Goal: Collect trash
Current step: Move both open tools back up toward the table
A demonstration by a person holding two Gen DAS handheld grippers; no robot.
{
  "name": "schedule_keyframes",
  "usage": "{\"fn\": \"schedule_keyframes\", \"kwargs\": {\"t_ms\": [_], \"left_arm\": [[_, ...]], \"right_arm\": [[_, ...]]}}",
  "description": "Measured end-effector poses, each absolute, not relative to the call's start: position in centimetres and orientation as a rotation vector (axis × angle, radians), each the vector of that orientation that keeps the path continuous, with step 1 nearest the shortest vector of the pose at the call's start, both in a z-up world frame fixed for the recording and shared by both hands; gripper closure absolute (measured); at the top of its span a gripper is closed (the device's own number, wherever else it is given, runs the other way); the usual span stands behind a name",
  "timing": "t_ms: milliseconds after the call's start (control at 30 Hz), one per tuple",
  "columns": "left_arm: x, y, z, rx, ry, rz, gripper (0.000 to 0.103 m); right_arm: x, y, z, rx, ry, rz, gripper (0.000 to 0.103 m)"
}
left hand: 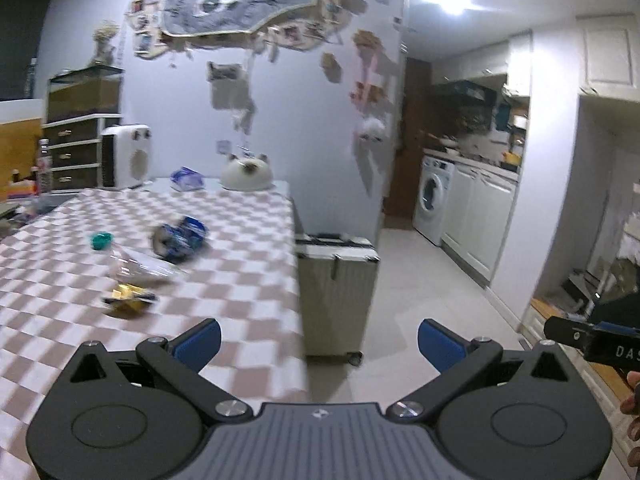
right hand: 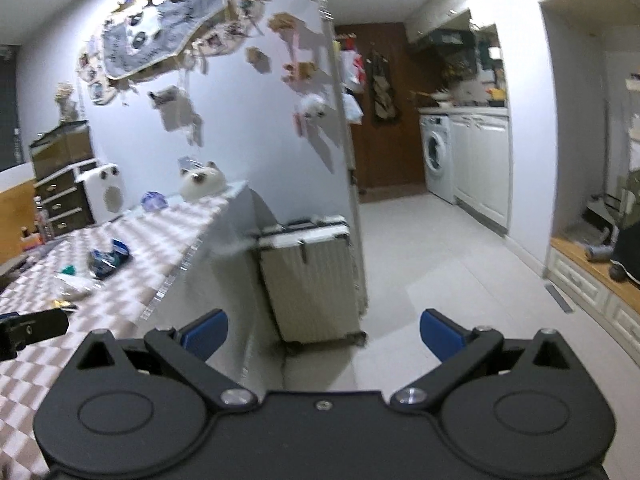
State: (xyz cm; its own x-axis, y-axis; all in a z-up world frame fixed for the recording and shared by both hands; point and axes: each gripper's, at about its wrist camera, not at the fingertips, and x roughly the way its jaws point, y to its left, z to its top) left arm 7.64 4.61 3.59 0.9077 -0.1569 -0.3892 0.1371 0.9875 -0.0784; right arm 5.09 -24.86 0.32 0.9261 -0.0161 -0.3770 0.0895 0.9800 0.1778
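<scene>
Trash lies on the checkered table (left hand: 240,280): a crumpled blue wrapper (left hand: 180,237), a clear plastic bottle (left hand: 140,266) with a teal cap (left hand: 101,239), and a yellow wrapper (left hand: 128,300). My left gripper (left hand: 319,344) is open and empty, above the table's right edge, short of the trash. My right gripper (right hand: 324,338) is open and empty, over the floor right of the table. In the right wrist view the blue wrapper (right hand: 108,260), bottle (right hand: 74,284) and yellow wrapper (right hand: 64,305) sit far left.
A cream suitcase (left hand: 336,300) stands against the table's right side. A blue packet (left hand: 186,179) and a white cat-shaped object (left hand: 247,174) sit at the table's far end. A white heater (left hand: 124,156) and drawers (left hand: 72,152) stand behind. A kitchen with a washing machine (left hand: 432,196) lies beyond.
</scene>
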Motion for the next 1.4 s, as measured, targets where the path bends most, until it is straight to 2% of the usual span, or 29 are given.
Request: {"fn": "schedule_keyframes", "kwargs": {"t_ms": [467,800,1033,1267,1300,1400], "left_arm": [[12.5,17.2,5.4,-0.050,0.380,0.023,0.000],[19.2,21.2,1.4,-0.047,0.489,-0.055,0.000],[22.7,22.8,-0.9,0.007,0.455,-0.129,0.002],[25.6,23.0,-3.3,0.050,0.515,-0.175,0.017],[26.0,23.2,-3.5,0.036,0.544,-0.179,0.021],[26.6,23.9,-3.7,-0.016,0.569,-0.190,0.026]], "right_arm": [[12.0,-13.4,3.2,0.139,0.391,0.146,0.000],[18.3,-7.0,4.7,0.111,0.429,0.234,0.000],[21.9,-3.6,5.5,0.144,0.458,0.321,0.000],[25.1,-0.6,5.5,0.139,0.492,0.357,0.000],[25.5,-0.3,5.5,0.130,0.493,0.356,0.000],[27.0,1.3,5.6,0.088,0.494,0.349,0.000]]}}
